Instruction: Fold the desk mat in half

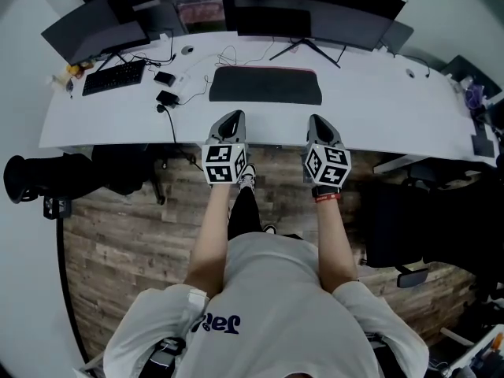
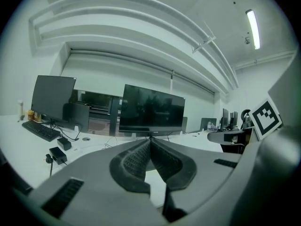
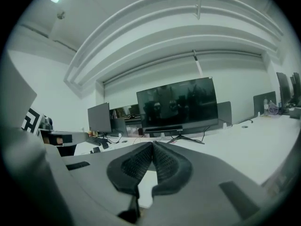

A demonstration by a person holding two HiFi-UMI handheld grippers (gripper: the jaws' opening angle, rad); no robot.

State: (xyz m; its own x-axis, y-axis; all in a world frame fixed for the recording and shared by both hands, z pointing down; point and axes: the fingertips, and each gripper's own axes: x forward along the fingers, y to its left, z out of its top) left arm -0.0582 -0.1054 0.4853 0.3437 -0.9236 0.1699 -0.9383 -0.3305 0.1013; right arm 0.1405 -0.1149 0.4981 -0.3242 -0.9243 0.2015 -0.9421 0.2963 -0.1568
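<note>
The dark desk mat (image 1: 265, 85) lies on the white desk (image 1: 378, 109), folded into a narrow strip with a thin red line along its far edge. My left gripper (image 1: 233, 119) and right gripper (image 1: 318, 122) hover side by side over the desk's near edge, just short of the mat and apart from it. Both are shut, tips meeting with nothing between them, as the left gripper view (image 2: 150, 140) and right gripper view (image 3: 152, 143) show. Both point nearly level toward a large black monitor (image 2: 151, 111).
A keyboard (image 1: 114, 77), power bricks (image 1: 167, 98) and cables sit on the desk's left part. Monitors (image 1: 315, 6) line the back edge. A black chair (image 1: 47, 178) stands at left on the wood floor, another chair (image 1: 402, 227) at right.
</note>
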